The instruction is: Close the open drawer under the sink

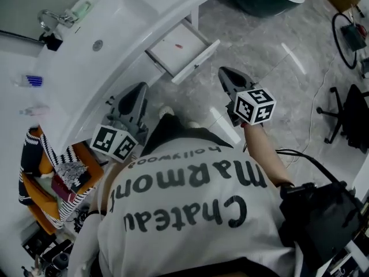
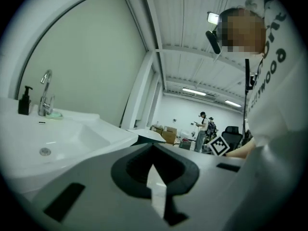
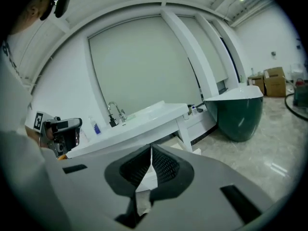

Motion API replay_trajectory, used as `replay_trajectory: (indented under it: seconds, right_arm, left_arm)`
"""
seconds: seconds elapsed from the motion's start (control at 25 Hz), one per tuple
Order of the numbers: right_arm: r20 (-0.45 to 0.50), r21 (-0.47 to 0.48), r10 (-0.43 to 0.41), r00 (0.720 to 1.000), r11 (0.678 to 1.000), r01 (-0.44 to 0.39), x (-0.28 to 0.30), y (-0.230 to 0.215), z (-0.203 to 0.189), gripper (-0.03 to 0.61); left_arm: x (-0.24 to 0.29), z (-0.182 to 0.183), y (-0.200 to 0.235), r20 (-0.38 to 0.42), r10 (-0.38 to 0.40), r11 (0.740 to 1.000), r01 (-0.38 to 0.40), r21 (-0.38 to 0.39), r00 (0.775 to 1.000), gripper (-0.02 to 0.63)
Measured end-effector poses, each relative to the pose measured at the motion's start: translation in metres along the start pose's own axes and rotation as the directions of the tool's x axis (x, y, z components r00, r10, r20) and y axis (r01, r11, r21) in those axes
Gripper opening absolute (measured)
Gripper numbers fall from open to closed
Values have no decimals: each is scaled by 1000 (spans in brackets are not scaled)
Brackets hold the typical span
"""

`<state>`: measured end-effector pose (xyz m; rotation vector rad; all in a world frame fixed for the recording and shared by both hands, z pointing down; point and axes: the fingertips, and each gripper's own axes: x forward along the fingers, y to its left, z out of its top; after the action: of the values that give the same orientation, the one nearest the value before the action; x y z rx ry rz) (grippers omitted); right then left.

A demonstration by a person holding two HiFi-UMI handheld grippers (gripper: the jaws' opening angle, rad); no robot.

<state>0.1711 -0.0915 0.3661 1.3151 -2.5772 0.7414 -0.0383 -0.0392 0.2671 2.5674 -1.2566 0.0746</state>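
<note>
The white drawer [image 1: 180, 49] stands pulled out from under the white sink [image 1: 104, 45], with a small red thing lying inside it. My left gripper [image 1: 140, 88] hangs shut beside the sink's front edge, left of the drawer and apart from it. Just right of the drawer's front panel, my right gripper [image 1: 224, 71] is shut on nothing and touches nothing. In the left gripper view the shut gripper [image 2: 153, 150] points along the sink [image 2: 62, 138]. The right gripper [image 3: 151, 150], in its own view, faces the sink [image 3: 144, 117] and the drawer [image 3: 182, 143] below it.
A faucet [image 1: 52, 21] and a dark soap bottle [image 2: 24, 101] stand at the basin's back. A dark green tub [image 3: 238, 114] sits on the marble floor to the right. An office chair [image 1: 351, 114] and cables lie far right. Bags [image 1: 52, 178] crowd the left.
</note>
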Motion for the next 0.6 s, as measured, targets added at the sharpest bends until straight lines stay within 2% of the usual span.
replay_trajectory:
  seconds: [0.12, 0.4, 0.48, 0.6]
  right_arm:
    - [-27, 14, -6, 1000, 1000, 6, 7, -5, -12, 12]
    - [-97, -3, -34, 995, 999, 34, 27, -29, -51, 21]
    - [-111, 27, -29, 993, 999, 32, 36, -36, -65, 87]
    - [-136, 40, -22, 990, 999, 28, 55, -47, -84, 97]
  left_arm:
    - [15, -5, 16, 0, 22, 1000, -22, 13, 1000, 8]
    - [62, -24, 33, -88, -56, 998, 59, 33, 995, 8]
    - [71, -30, 37, -103, -72, 997, 76, 29, 992, 8]
    - [84, -40, 48, -111, -72, 997, 74, 15, 991, 8]
